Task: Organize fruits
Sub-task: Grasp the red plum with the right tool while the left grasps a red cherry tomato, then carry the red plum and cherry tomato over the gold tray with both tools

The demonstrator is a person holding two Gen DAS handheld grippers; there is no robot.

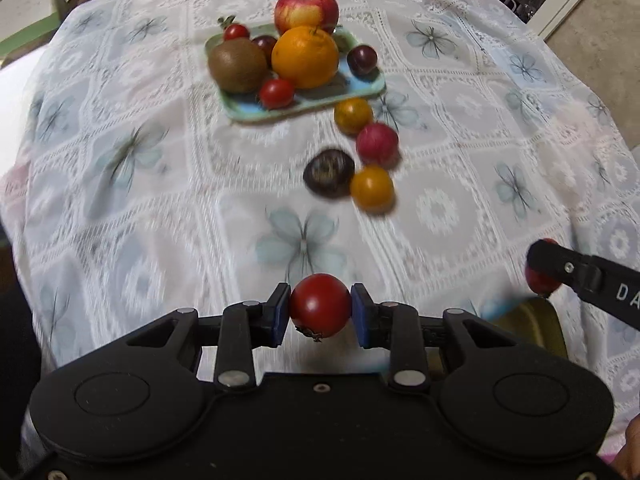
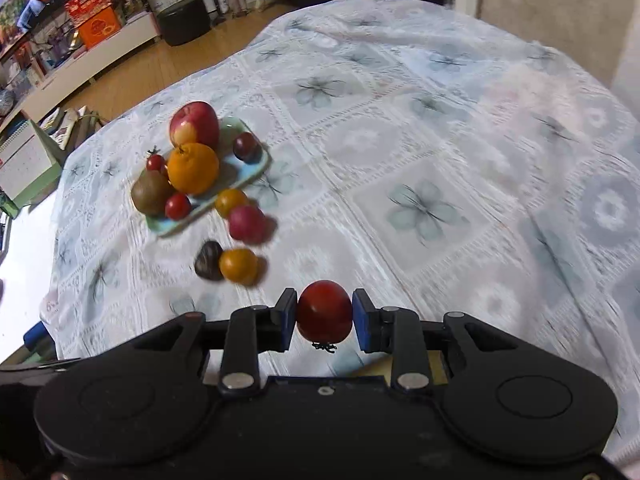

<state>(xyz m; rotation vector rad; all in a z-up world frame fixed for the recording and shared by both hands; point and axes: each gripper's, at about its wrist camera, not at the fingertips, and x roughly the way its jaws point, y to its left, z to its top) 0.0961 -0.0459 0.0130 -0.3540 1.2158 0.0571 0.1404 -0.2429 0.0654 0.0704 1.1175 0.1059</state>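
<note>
Both grippers, left [image 1: 320,312] and right [image 2: 325,315], pinch red tomatoes above bare tablecloth [image 2: 420,208], tray [image 1: 360,94] well ahead.

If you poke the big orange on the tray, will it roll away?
Probably not far: the orange is round, but the kiwi, apple and tray rim hem it in. It looks heavy for a gentle poke.

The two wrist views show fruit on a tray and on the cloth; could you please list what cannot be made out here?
- Left wrist view: the yellowish object at lower right is blurred and partly behind the left gripper; unidentifiable.
- Left wrist view: the right gripper covers most of its red fruit.
- Both views: the dark fruit on the cloth is motion-blurred; kind unclear.
- Right wrist view: the apple hides the tray's far corner.
</note>
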